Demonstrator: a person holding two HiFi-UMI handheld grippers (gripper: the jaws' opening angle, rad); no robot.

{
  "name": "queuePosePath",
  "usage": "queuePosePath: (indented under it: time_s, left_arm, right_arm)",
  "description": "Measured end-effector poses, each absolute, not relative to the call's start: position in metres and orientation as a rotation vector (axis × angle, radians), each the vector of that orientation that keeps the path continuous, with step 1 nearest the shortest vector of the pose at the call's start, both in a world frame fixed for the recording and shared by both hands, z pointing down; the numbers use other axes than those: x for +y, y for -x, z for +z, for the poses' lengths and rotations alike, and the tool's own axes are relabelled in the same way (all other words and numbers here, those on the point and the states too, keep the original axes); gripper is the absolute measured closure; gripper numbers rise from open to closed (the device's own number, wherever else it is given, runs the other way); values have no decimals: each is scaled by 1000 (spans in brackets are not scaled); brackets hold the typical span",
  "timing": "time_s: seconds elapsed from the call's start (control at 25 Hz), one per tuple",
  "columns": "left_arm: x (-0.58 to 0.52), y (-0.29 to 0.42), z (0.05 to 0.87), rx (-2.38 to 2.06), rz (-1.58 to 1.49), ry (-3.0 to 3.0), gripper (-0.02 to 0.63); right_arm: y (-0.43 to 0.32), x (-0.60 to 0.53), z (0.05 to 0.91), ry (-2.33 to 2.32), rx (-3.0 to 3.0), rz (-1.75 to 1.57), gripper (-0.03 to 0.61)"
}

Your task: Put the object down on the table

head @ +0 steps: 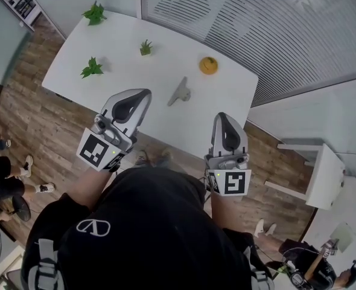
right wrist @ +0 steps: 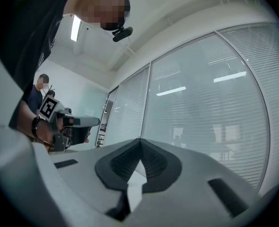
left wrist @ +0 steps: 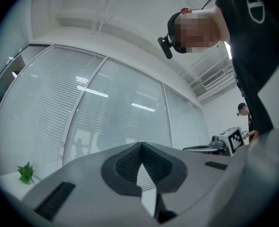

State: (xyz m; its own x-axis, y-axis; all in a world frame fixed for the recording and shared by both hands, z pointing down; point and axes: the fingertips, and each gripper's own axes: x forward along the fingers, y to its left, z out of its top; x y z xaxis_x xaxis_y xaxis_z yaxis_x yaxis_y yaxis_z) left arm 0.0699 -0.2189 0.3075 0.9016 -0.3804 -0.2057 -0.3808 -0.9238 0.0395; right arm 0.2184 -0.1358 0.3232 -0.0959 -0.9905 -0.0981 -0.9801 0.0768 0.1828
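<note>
Your left gripper [head: 145, 94] and right gripper [head: 227, 118] are both closed tight and hold nothing. Just past them the grey object [head: 179, 92] lies flat on the white table [head: 123, 80], its long axis running away from you and leaning slightly right. A yellow object [head: 209, 65] and three small plants [head: 92, 68] sit farther off, well apart.

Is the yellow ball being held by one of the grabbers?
No, the yellow ball lies on the white table, away from the left gripper and the right gripper, both shut and empty.
</note>
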Motion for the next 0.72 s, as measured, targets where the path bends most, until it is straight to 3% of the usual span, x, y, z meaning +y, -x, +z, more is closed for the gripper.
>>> queuePosePath:
  time_s: [0.72]
  left_arm:
    - [-226, -62, 315, 666, 310, 3064, 609]
  right_arm:
    - [-228, -138, 329, -2109, -2215, -333, 572]
